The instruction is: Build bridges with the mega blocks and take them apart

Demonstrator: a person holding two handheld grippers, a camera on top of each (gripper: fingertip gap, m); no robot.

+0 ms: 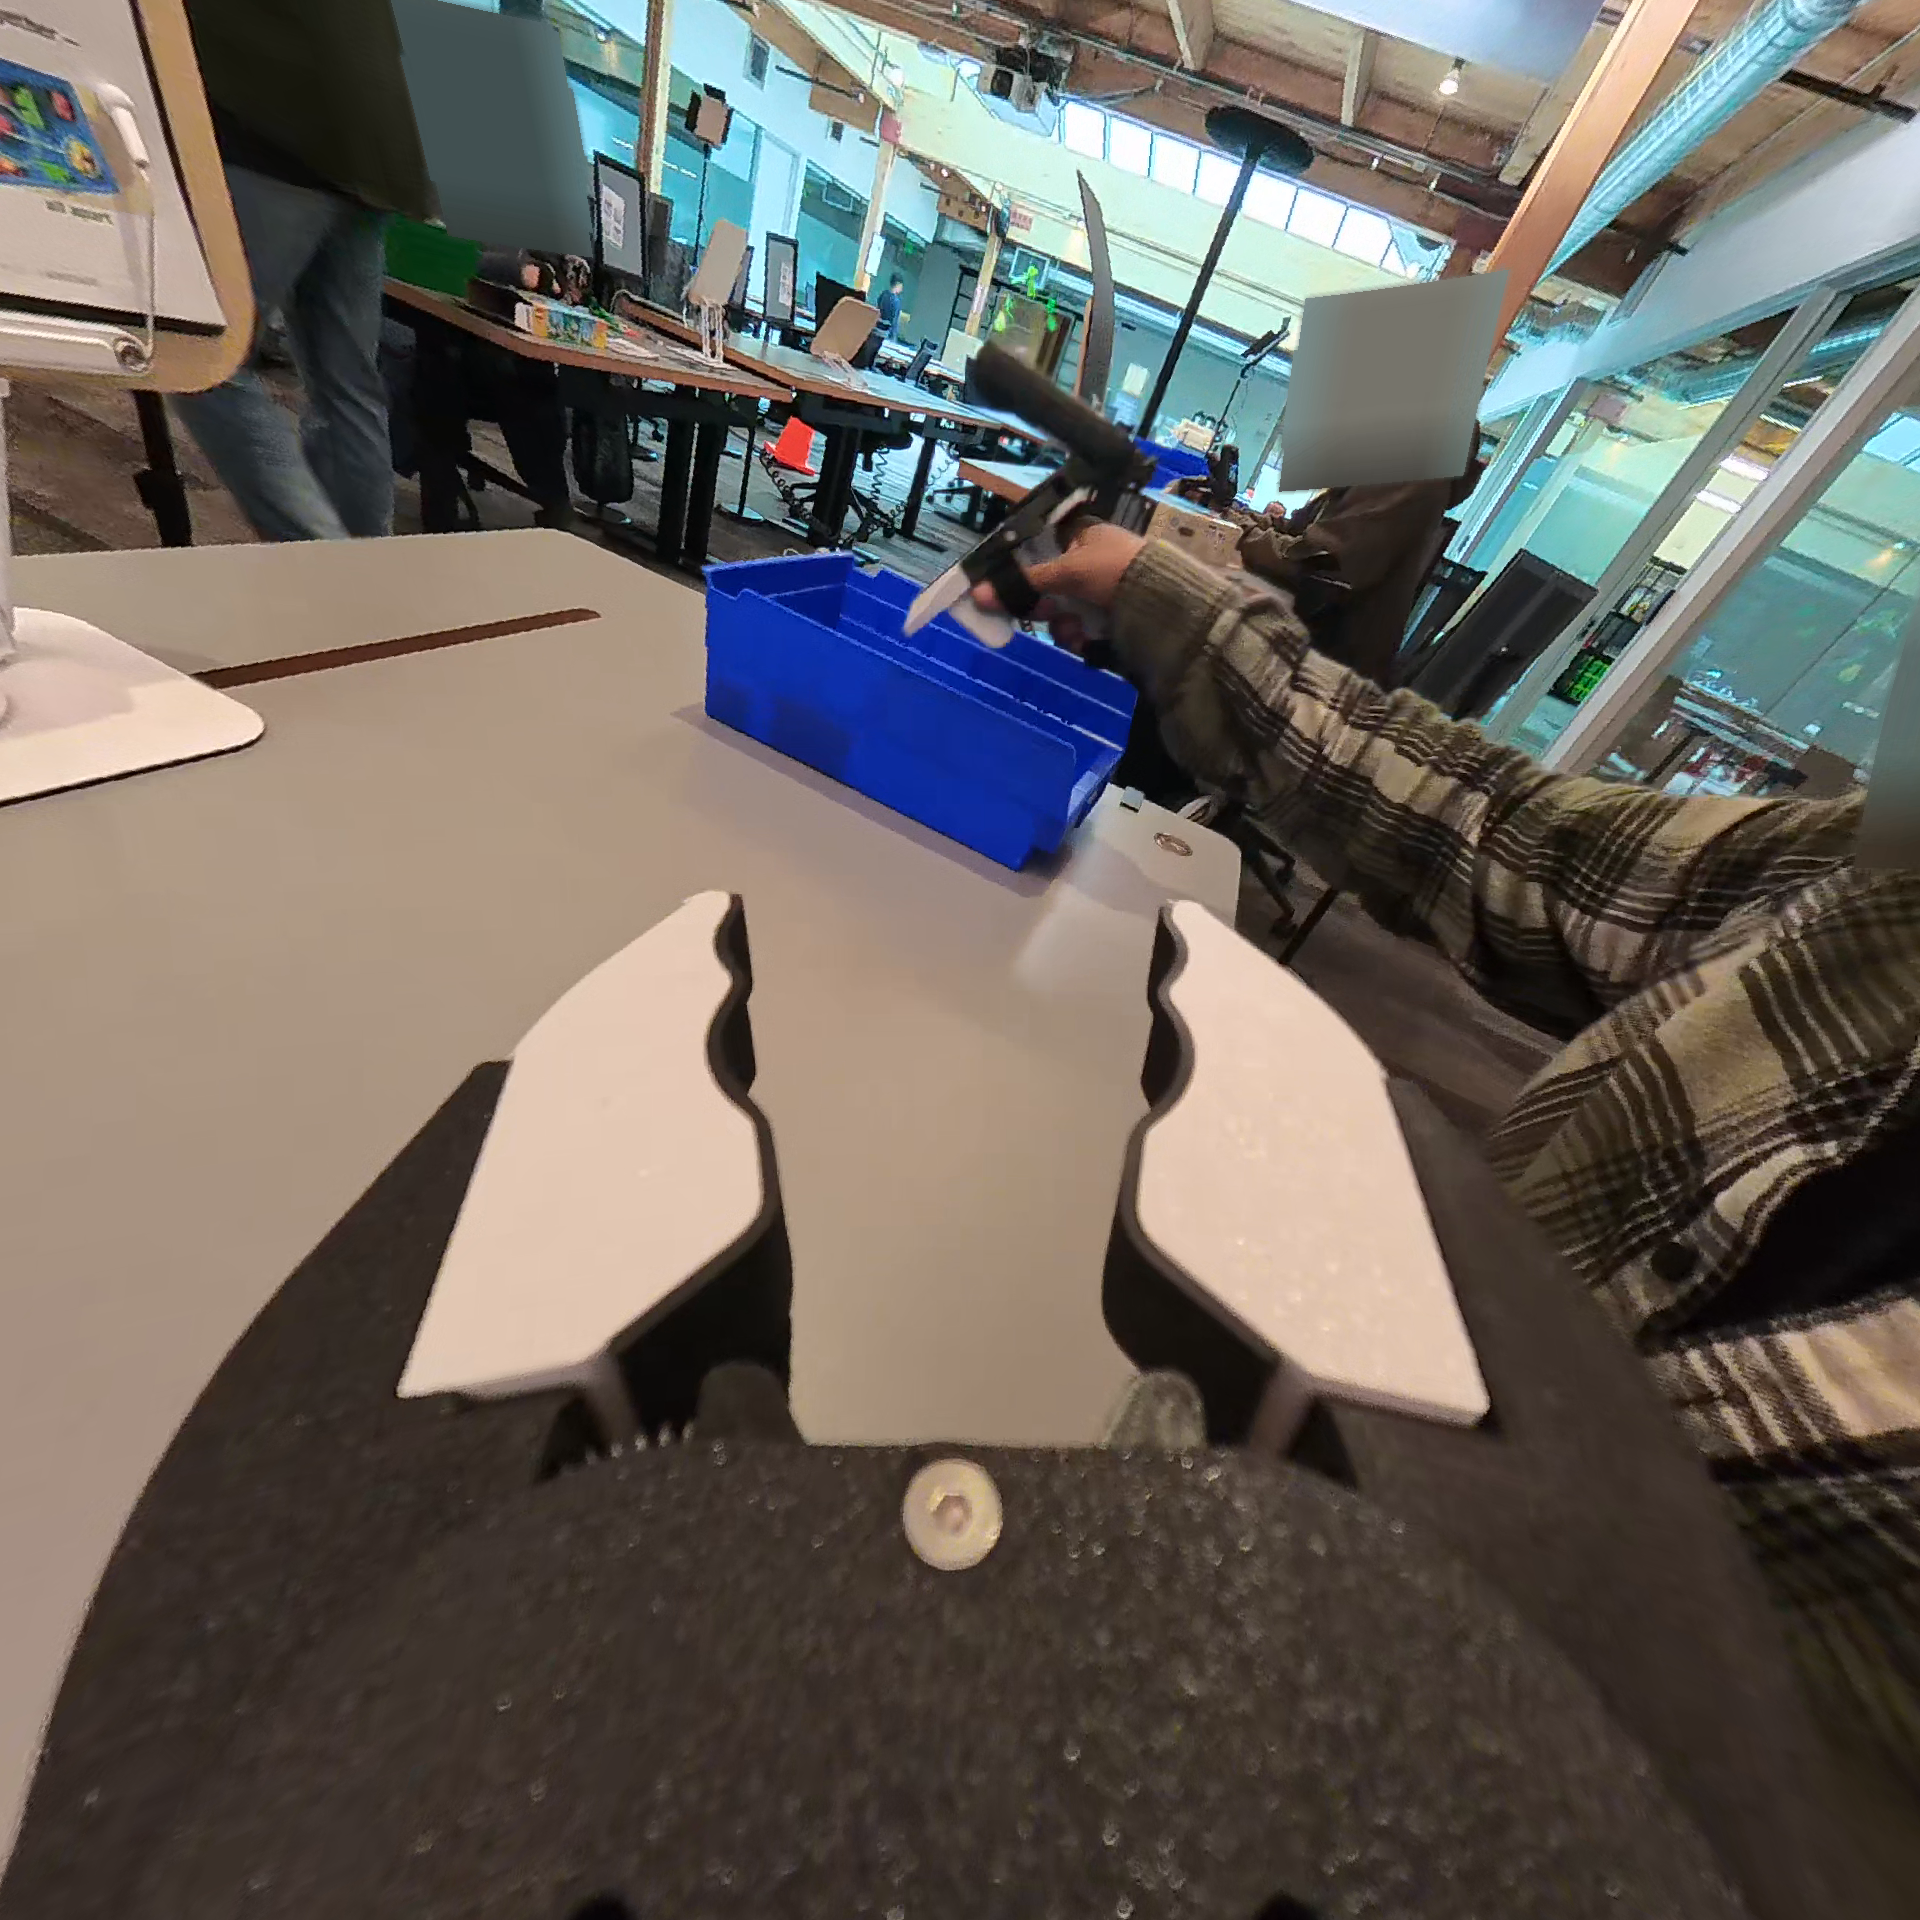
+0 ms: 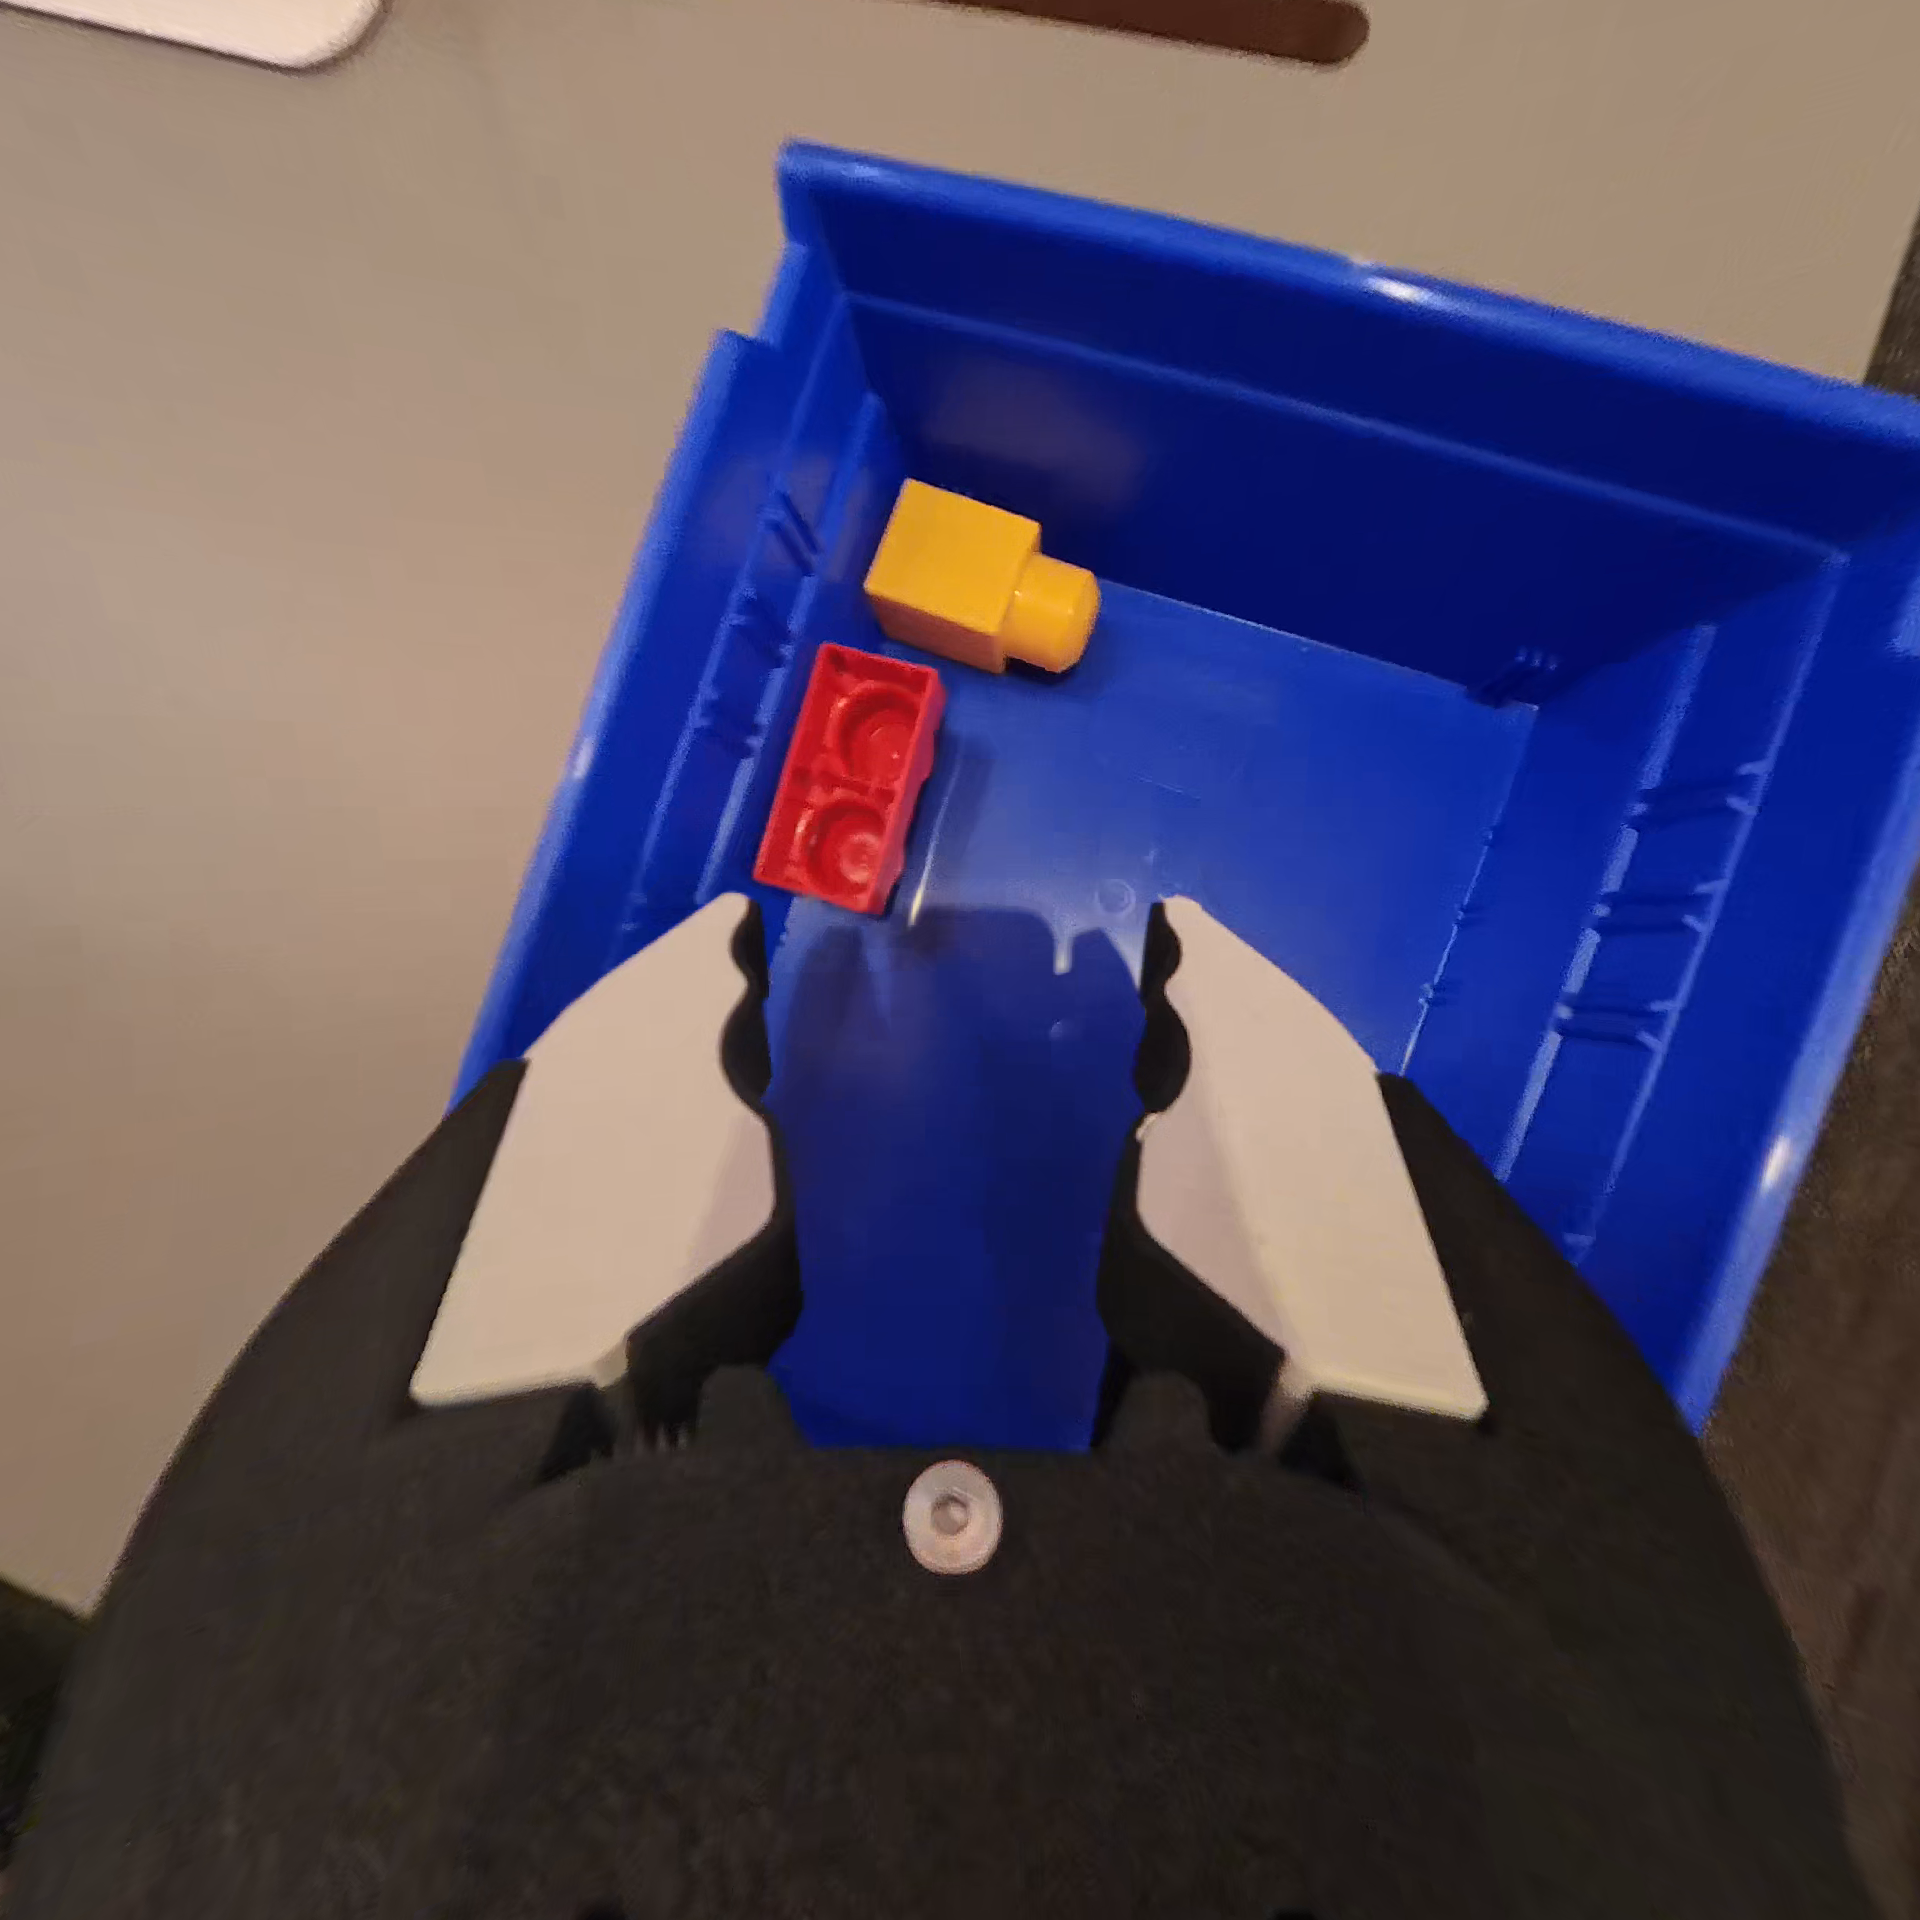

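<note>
A blue bin [image 2: 1299, 478] stands on the grey table; it also shows in the left wrist view [image 1: 894, 727]. Inside it a yellow one-stud block [image 2: 966, 577] lies on its side, and a red two-stud block [image 2: 847, 779] lies upside down by the left wall. My right gripper [image 2: 951, 914] is open and empty, pointing down into the bin, the red block just beyond its left fingertip. In the left wrist view the right gripper [image 1: 956, 603] hangs over the bin, held by a hand in a plaid sleeve. My left gripper [image 1: 951, 914] is open and empty above bare table.
The grey table [image 1: 416, 883] has a dark slot [image 1: 405, 649] at the back and a white stand base [image 1: 94, 696] at the far left. Its right edge lies just past the bin. People and desks fill the room behind.
</note>
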